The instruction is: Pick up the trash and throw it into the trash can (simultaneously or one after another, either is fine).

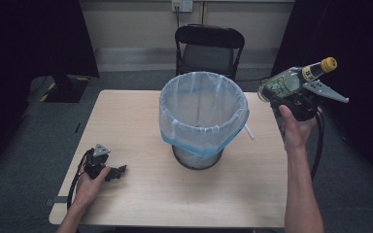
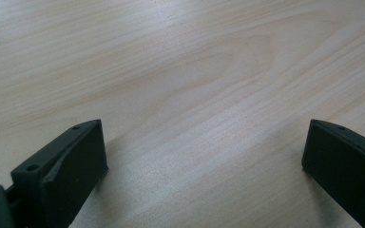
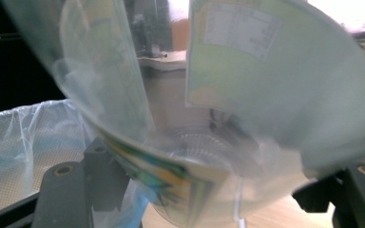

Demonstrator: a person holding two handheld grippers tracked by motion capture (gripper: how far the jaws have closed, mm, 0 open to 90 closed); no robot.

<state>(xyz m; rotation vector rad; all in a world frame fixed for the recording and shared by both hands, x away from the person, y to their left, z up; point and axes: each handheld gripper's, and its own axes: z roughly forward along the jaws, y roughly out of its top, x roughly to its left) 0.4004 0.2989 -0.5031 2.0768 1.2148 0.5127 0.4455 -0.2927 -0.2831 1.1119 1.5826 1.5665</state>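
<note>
A clear plastic bottle [image 1: 291, 80] with a yellow cap and a green-yellow label lies tilted in my right gripper [image 1: 284, 97], held up in the air just right of the bin's rim. Its jaws are shut on the bottle [image 3: 247, 118], whose clear body and label sit between them in the right gripper view. The mesh waste bin [image 1: 203, 114] with a clear blue-edged liner stands at the table's middle; its liner [image 3: 24, 142] shows at lower left. My left gripper [image 1: 119, 171] rests on the table at the front left, jaws wide apart over bare wood [image 2: 195, 95], holding nothing.
The light wooden table [image 1: 136, 126] has free room left and front of the bin. A white straw-like stick [image 1: 248, 131] lies on the table right of the bin. A black folding chair [image 1: 209, 46] stands behind the table. Dark curtains flank both sides.
</note>
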